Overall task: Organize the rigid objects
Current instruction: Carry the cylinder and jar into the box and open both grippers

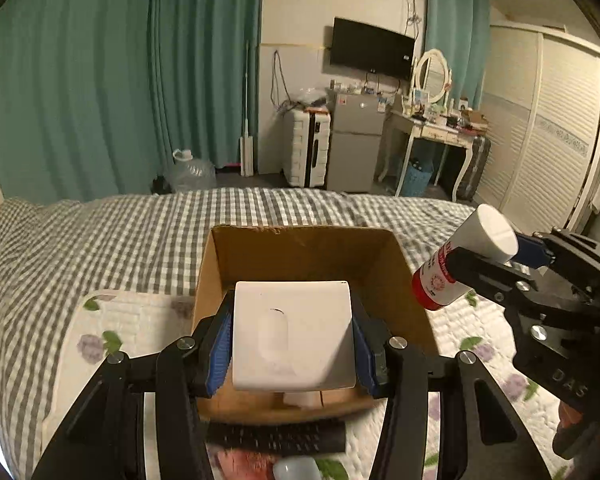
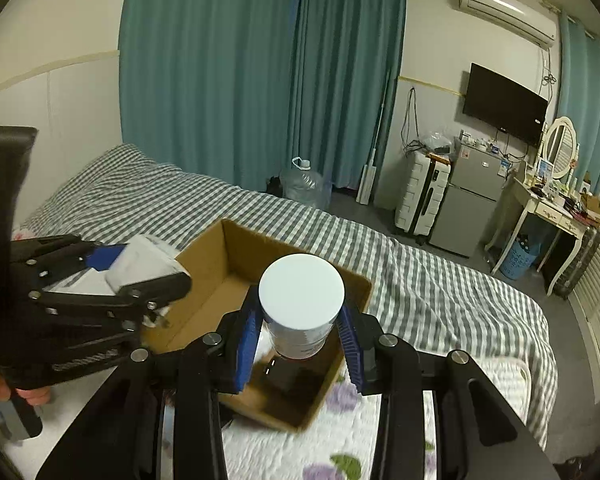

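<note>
An open cardboard box (image 1: 308, 252) sits on the bed; it also shows in the right wrist view (image 2: 204, 280). My left gripper (image 1: 292, 344) is shut on a white square box (image 1: 292, 332) and holds it above the cardboard box's opening; it appears in the right wrist view (image 2: 140, 272) at the box's left edge. My right gripper (image 2: 300, 328) is shut on a white-capped bottle (image 2: 302, 296) with a red label, held over the box's near end. In the left wrist view this bottle (image 1: 460, 260) and the right gripper (image 1: 496, 260) hover just right of the box.
A black remote (image 1: 276, 436) and a small translucent container (image 1: 296, 470) lie on the floral quilt (image 1: 136, 320) in front of the box. The checked bedcover (image 1: 100, 240) spreads around. Curtains, a suitcase, a fridge (image 1: 356, 140) and a dressing table stand beyond the bed.
</note>
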The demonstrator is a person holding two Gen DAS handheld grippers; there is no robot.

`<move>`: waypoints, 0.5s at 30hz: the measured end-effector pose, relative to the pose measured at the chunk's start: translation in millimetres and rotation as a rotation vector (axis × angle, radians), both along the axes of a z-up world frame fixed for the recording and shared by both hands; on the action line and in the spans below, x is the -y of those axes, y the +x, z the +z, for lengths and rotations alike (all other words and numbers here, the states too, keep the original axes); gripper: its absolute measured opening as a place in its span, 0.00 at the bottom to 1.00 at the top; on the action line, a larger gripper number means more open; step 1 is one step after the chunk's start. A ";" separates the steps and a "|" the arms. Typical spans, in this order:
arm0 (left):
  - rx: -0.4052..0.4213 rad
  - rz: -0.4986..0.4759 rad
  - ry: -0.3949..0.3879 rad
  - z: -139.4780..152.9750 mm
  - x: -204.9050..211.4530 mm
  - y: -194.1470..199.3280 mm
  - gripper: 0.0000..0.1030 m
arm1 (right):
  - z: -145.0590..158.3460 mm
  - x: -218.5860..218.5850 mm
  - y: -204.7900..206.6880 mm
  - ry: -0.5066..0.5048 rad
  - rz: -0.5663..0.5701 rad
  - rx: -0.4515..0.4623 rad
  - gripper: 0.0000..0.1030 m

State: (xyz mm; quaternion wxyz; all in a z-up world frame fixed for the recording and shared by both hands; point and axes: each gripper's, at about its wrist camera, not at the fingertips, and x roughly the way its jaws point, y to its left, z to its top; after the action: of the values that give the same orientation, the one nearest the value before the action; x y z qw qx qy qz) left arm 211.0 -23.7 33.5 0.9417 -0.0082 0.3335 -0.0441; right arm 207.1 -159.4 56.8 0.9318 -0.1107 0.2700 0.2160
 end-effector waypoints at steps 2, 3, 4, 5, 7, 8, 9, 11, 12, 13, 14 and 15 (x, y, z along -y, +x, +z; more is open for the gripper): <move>-0.016 -0.006 0.011 -12.8 0.0 18.8 0.50 | -7.3 -2.9 14.5 -0.003 -0.003 -0.008 0.35; -0.022 -0.005 0.017 -18.5 0.1 22.9 0.50 | -12.1 -3.8 21.6 -0.002 -0.006 -0.014 0.35; -0.031 -0.003 0.025 -24.5 0.0 29.5 0.50 | -17.6 -3.9 28.0 -0.002 -0.007 -0.021 0.35; -0.043 -0.003 0.029 -33.7 -1.6 34.7 0.50 | -22.1 -3.7 32.4 -0.002 -0.008 -0.026 0.35; -0.061 0.000 0.036 -48.2 -2.7 43.9 0.50 | -33.0 -3.4 40.2 -0.003 -0.007 -0.038 0.35; -0.064 0.002 0.038 -52.5 -3.8 45.7 0.50 | -38.8 -3.1 43.4 -0.004 -0.005 -0.046 0.35; -0.068 0.001 0.044 -57.4 -5.0 47.9 0.50 | -43.8 -3.1 44.9 -0.005 -0.003 -0.054 0.35; -0.070 0.010 0.057 -63.2 -5.1 51.8 0.50 | -53.8 -1.3 48.3 -0.017 -0.001 -0.071 0.35; -0.069 0.008 0.056 -64.3 -5.3 53.3 0.50 | -56.8 -1.2 49.8 -0.023 -0.002 -0.076 0.35; -0.069 0.005 0.051 -66.3 -5.9 54.5 0.51 | -58.9 0.0 50.8 -0.026 -0.004 -0.079 0.35; -0.071 0.005 0.047 -67.2 -5.8 55.3 0.52 | -60.6 0.4 52.0 -0.029 -0.007 -0.081 0.35; -0.077 0.003 0.043 -68.1 -6.5 56.6 0.52 | -61.0 0.4 53.9 -0.031 -0.010 -0.083 0.35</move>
State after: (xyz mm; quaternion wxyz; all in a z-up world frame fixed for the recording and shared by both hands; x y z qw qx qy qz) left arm 267.6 -17.2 -34.5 0.9282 0.0097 0.3703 -0.0352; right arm 261.0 -159.8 -4.2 0.9191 -0.1148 0.3121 0.2115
